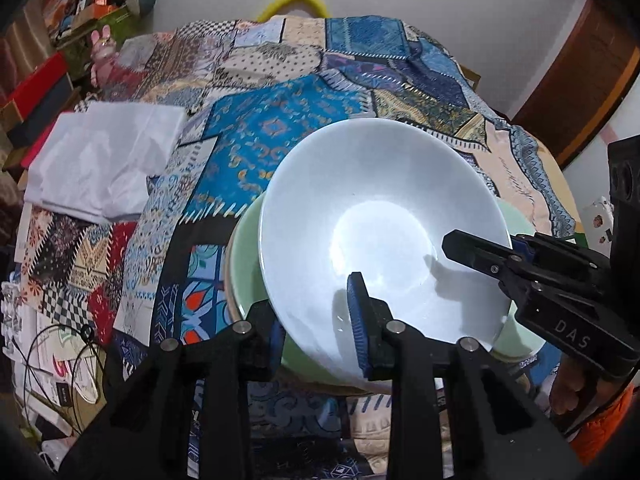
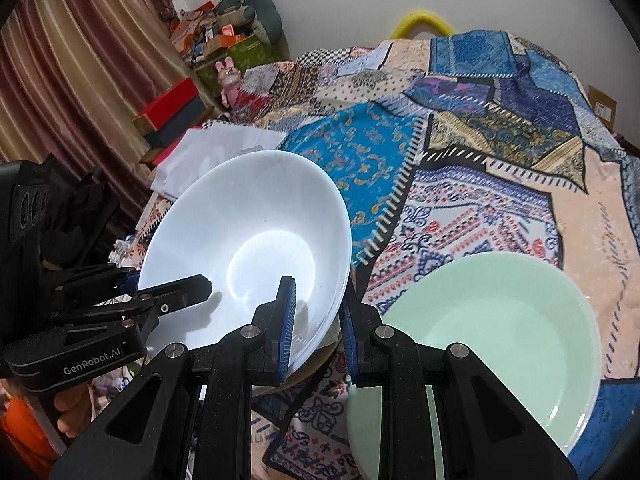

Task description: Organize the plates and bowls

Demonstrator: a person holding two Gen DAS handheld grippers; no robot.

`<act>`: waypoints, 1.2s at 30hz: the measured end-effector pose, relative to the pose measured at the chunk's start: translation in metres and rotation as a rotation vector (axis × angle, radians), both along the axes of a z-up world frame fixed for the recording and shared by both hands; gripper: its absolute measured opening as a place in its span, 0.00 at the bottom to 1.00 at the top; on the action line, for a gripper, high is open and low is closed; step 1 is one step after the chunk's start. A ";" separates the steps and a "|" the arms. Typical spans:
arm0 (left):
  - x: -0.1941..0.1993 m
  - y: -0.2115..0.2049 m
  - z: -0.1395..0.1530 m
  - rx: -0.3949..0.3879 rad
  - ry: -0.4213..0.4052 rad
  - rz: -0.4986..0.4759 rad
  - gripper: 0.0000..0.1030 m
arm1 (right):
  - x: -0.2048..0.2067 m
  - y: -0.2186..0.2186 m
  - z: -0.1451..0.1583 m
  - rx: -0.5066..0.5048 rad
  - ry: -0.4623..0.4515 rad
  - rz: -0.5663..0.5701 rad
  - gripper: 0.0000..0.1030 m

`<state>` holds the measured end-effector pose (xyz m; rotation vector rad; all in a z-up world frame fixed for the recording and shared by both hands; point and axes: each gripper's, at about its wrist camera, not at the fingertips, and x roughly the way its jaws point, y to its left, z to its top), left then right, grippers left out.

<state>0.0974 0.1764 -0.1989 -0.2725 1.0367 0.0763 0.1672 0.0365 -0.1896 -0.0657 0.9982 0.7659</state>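
A white bowl (image 1: pixel 380 224) is held tilted above the patchwork cloth, and it also shows in the right wrist view (image 2: pixel 248 240). My left gripper (image 1: pixel 316 328) straddles its near rim, one blue pad inside, one outside. My right gripper (image 2: pixel 316 328) straddles the opposite rim the same way; it shows in the left wrist view (image 1: pixel 480 252) at the bowl's right edge. A pale green plate (image 2: pixel 500 344) lies flat on the cloth beneath and to the right; in the left wrist view (image 1: pixel 248 264) it peeks out under the bowl.
A folded white cloth (image 1: pixel 104 164) lies at the left on the patchwork-covered table (image 1: pixel 280 128). Boxes and clutter (image 2: pixel 176 112) stand along the curtain side. Cables and papers (image 1: pixel 52 352) lie at the near left edge. A wooden door (image 1: pixel 580 72) is at the right.
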 end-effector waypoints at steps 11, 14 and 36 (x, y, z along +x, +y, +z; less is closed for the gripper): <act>-0.005 0.008 -0.012 0.005 0.022 0.013 0.26 | 0.001 0.011 -0.014 -0.017 0.034 0.026 0.19; -0.004 0.004 -0.012 0.033 0.022 0.004 0.25 | 0.000 0.012 -0.015 -0.029 0.026 0.031 0.19; -0.005 0.008 -0.009 0.036 0.037 0.041 0.27 | 0.001 -0.002 -0.006 -0.032 -0.023 0.034 0.22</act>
